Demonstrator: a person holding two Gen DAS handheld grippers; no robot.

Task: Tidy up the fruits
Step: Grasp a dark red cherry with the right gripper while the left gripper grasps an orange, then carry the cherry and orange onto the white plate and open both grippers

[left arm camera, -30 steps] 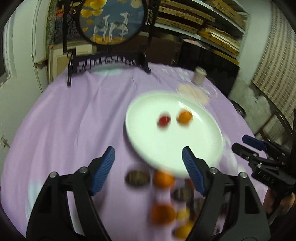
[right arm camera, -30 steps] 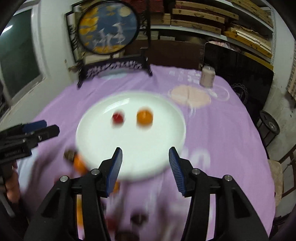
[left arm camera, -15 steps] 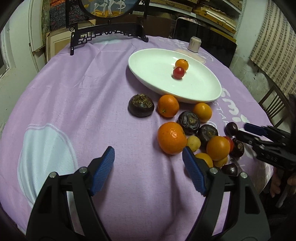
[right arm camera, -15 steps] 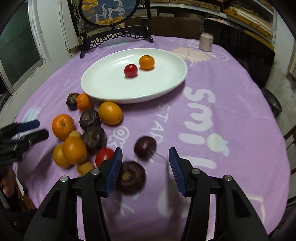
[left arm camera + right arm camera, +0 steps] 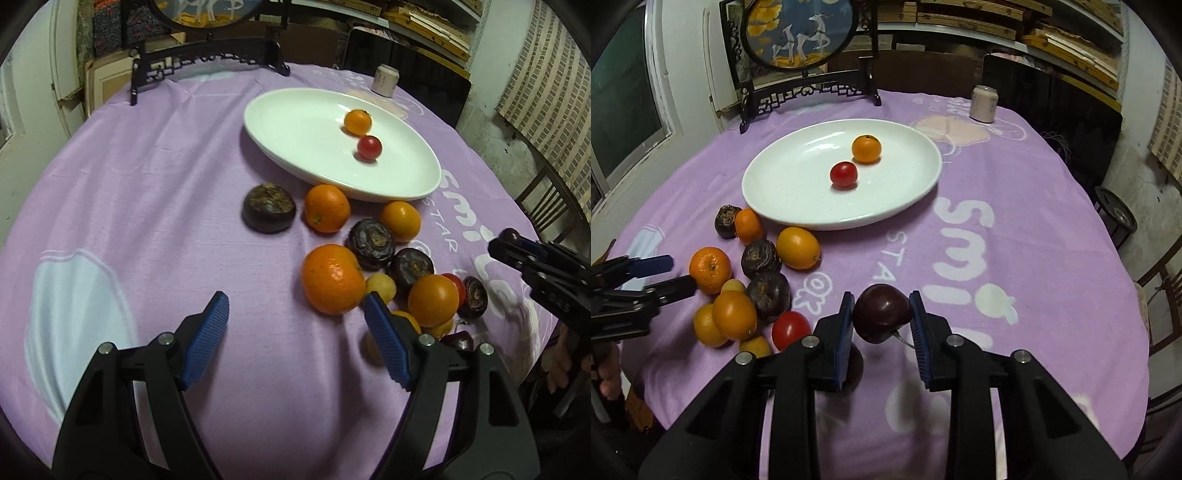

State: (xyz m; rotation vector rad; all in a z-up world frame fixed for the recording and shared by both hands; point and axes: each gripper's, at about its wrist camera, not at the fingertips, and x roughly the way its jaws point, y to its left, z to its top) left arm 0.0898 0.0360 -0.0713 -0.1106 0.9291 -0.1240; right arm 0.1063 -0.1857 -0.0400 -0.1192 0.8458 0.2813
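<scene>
Right tongs (image 5: 881, 317) clamp dark plum (image 5: 882, 312) across its middle, above tabletop at 6 o'clock of plate (image 5: 775, 192) | left tongs (image 5: 295, 332) agape, empty | plum judged light, smooth, bruisable: you squeeze gently.

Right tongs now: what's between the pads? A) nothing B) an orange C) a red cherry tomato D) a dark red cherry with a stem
D: in the right wrist view the right tongs are closed on a dark red cherry, pads touching both its sides, stem poking out; the oranges and the loose cherry tomato lie on the cloth to their left.
</scene>
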